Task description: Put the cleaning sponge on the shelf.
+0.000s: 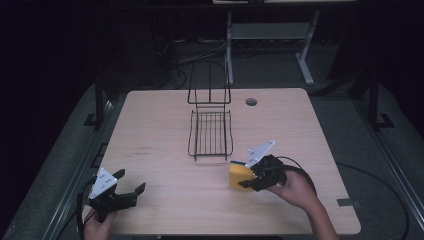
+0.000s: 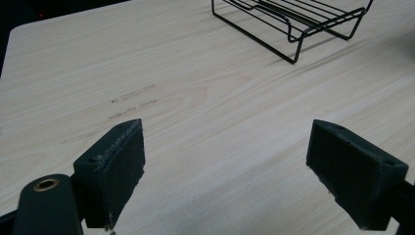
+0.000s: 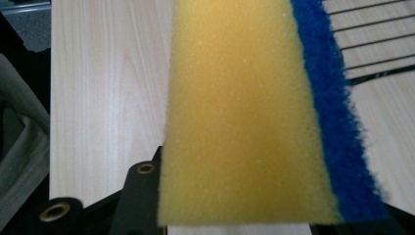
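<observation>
**One sponge gripped, one wire rack standing by**

There is one sponge [image 1: 239,176], yellow with a blue scouring layer along one face, and it sits clamped between the jaws of the right gripper [image 1: 248,181]. In the high view it is at the front right part of the table [image 1: 160,125], just in front of the rack's near right corner. In the right gripper view the sponge [image 3: 244,122] stands on edge, with the yellow foam facing the camera and the blue layer on its right side.

There is one black wire rack [image 1: 210,130], with a flat barred tray and a tall looped back; it stands near the middle of the table, apart from both grippers.

There are two grippers. The left gripper [image 1: 131,189] is at the front left corner of the table, well apart from sponge and rack. Its jaws stand wide apart in the left gripper view, with bare wood between them.

The table is a single pale wood-grain top with rounded corners and one round cable hole [image 1: 251,101] near the far edge. A few faint scuffs [image 2: 132,100] mark the wood.

The room around it is dark, with grey floor, loose cables [image 1: 190,55] and a light metal frame [image 1: 305,50] behind the table.
</observation>
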A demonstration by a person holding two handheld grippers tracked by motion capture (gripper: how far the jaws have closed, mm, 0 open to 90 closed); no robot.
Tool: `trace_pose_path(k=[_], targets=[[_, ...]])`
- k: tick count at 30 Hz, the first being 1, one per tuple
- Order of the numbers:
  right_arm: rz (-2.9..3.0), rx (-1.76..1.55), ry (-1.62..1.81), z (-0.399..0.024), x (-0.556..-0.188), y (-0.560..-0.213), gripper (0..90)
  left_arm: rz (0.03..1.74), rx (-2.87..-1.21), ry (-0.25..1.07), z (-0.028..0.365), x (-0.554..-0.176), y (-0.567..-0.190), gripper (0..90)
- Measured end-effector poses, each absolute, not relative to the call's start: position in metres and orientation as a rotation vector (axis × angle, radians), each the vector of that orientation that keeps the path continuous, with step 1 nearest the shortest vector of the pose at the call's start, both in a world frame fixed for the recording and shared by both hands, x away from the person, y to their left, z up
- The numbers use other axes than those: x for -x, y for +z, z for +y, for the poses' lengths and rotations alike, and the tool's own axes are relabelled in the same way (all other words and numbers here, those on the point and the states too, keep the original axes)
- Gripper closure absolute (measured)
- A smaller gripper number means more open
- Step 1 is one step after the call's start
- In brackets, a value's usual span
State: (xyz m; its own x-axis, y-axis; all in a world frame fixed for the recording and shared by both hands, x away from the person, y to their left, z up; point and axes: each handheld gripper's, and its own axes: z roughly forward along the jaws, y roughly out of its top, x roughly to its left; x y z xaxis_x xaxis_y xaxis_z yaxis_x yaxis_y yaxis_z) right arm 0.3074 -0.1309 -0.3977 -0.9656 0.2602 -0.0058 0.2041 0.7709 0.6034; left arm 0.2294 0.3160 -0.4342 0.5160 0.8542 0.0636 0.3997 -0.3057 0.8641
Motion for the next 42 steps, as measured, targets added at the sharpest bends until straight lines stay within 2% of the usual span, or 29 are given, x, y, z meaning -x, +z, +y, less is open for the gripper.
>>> trace_pose_path(k=[12, 42], targets=[[2.856, -0.325, 0.981, -0.115, -0.33, -0.38, 55.9, 1.036, -1.898, 0.675, 0.316, -0.229, -0.434, 13.8], [2.859, -0.304, 0.977, -0.091, -0.375, -0.368, 55.9, 1.036, -1.898, 0.673, 0.318, -0.229, -0.434, 13.8]])
